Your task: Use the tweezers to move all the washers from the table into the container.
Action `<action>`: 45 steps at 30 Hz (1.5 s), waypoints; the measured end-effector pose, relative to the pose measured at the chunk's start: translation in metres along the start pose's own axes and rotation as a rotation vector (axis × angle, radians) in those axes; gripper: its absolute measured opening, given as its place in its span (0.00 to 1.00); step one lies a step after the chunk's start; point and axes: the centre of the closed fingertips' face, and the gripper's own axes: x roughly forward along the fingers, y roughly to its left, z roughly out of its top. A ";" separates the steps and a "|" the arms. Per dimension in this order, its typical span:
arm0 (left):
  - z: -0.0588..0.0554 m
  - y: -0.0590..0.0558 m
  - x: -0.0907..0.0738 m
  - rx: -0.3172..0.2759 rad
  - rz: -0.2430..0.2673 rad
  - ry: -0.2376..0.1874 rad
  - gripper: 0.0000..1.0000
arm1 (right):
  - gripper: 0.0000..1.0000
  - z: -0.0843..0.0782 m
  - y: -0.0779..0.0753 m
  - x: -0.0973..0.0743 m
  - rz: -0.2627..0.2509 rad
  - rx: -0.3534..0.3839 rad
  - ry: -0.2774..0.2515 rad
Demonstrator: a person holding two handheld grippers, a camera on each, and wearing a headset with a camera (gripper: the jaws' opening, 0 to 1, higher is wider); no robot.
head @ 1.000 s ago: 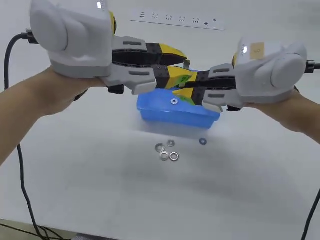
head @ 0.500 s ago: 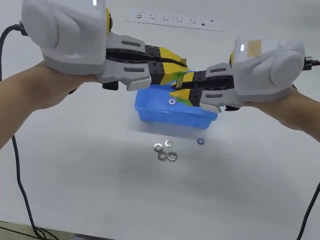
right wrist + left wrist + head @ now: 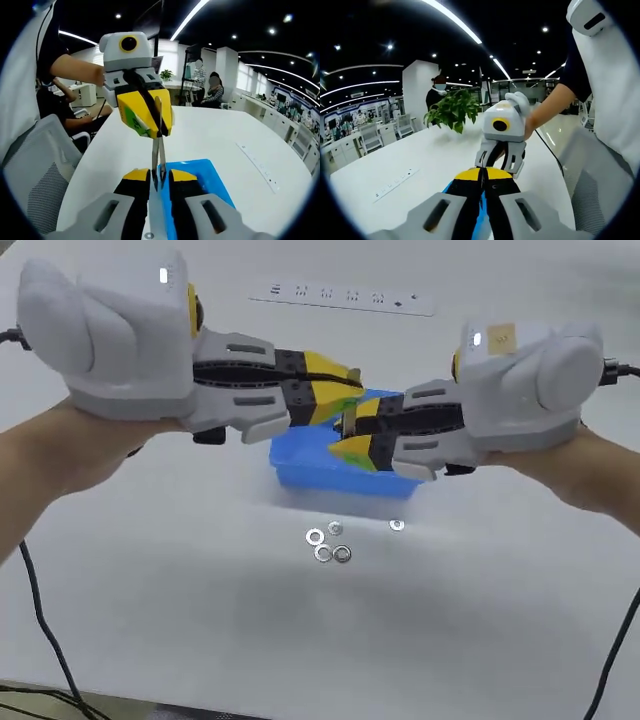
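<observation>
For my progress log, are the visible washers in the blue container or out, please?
Out: five washers lie on the table before the container.

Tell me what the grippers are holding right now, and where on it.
The tweezers, held between them: the left gripper clamps one end, the right gripper the other.

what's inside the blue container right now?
The left gripper and right gripper cover most of the blue container from above; whatever lies beneath is hidden. The right gripper view shows a bare stretch of its floor.
</observation>
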 end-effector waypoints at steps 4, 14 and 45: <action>0.004 -0.005 -0.010 0.004 -0.008 -0.017 0.05 | 0.20 -0.003 0.010 -0.004 0.001 -0.004 0.010; -0.005 -0.026 -0.026 0.015 -0.030 -0.025 0.05 | 0.33 -0.019 0.038 -0.023 -0.030 0.046 0.008; -0.069 -0.057 -0.006 -0.073 -0.021 0.038 0.05 | 1.00 -0.110 0.061 -0.082 -0.311 0.239 0.141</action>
